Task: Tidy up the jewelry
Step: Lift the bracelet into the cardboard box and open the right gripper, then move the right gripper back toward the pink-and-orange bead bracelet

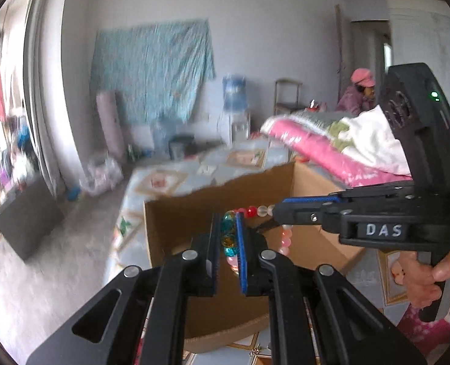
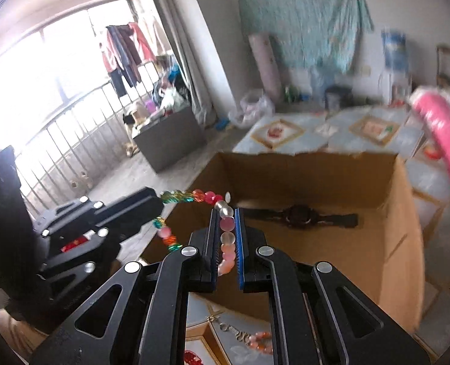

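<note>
1. The left gripper (image 1: pixel 227 237), at the lower centre of the left wrist view, had its blue-padded fingers (image 1: pixel 241 252) nearly together, clamped on the teal and amber beads of a multicoloured glass-bead bracelet (image 1: pixel 228 234).
2. The right gripper (image 2: pixel 227 237), lower centre of its own view, was likewise pinched almost closed on the bracelet's pink and frosted white beads.
3. The bracelet hung stretched between both grippers above the near edge of an open brown cardboard box (image 2: pixel 386 243).
4. A black wristwatch (image 2: pixel 299 216) lay flat on the box floor, centre of the right wrist view.
5. More beaded jewellery (image 2: pixel 255 339) lay on the patterned surface at that view's bottom edge.
</note>
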